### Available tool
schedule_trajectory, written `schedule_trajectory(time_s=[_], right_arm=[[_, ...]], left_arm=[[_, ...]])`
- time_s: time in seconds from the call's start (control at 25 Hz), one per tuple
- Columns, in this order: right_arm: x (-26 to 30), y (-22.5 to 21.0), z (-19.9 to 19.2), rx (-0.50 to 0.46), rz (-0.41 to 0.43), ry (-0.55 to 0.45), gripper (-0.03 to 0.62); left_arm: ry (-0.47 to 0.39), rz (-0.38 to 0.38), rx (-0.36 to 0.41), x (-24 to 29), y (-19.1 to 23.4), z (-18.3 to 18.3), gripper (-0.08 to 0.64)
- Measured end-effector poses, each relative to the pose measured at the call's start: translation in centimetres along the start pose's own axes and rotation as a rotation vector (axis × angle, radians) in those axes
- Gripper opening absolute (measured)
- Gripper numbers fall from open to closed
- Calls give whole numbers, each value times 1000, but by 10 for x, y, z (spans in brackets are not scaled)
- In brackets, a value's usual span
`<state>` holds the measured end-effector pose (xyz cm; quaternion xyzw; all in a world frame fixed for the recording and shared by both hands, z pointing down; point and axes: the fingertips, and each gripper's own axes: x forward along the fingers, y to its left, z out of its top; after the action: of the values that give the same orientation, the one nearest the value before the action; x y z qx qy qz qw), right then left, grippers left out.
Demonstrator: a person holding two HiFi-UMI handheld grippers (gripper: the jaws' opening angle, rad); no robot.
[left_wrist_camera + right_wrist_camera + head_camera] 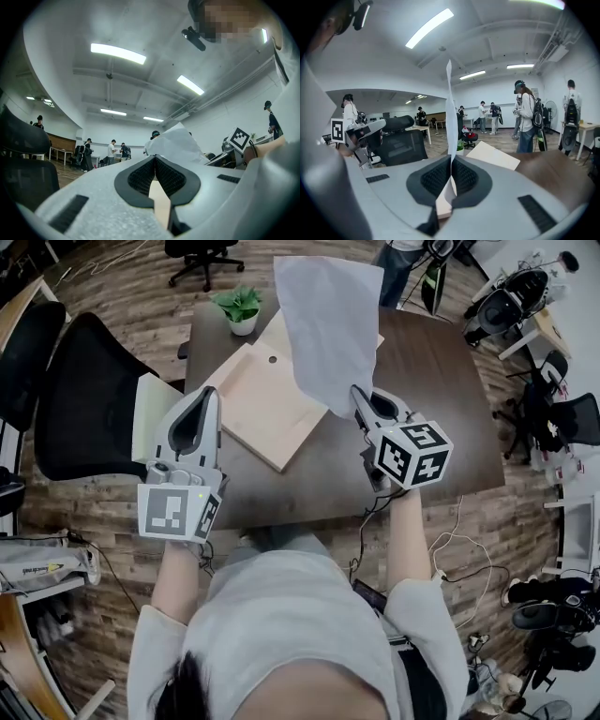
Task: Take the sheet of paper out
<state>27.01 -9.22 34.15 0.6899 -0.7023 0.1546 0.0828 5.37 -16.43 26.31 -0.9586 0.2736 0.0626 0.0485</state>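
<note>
In the head view the right gripper (357, 393) held the sheet of paper (328, 324) above the tan envelope (270, 409), already out; the left gripper view showed the left gripper (207, 393) clenched on the envelope's edge, probably to steady it; the right gripper view showed jaws pinching the sheet.

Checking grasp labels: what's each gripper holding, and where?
Right gripper: sheet of paper, pinched at its bottom corner. Left gripper: apparently the tan envelope, at its left corner.

Looks like an open-plan office: black mesh office chairs (89, 395) on a wood-plank floor (112, 277), dark desk (441, 427), strip ceiling lights (118, 53), people (527, 117) milling around.
</note>
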Motion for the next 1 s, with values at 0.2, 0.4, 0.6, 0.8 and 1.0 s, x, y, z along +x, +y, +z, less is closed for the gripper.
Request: schedule_trajectory(time_s=[0.2,0.4,0.6,0.8,1.0], right_arm=[[-15,10,6,-31,-45,-35,14],[-25,17,10,-37,-74,-66,14],[-36,25,12,-43,-107,-102,14],[-45,33,12,-43,-135,-136,14],[-53,37,12,-37,-164,-167,14]], left_arm=[[-1,-26,-3,-4,-6,2,9],[-3,-51,-4,-6,-10,5,9],[-7,-72,-3,-11,-13,8,9],[-12,-88,-2,-17,-15,11,9],[-16,-102,-4,-19,-15,12,9]])
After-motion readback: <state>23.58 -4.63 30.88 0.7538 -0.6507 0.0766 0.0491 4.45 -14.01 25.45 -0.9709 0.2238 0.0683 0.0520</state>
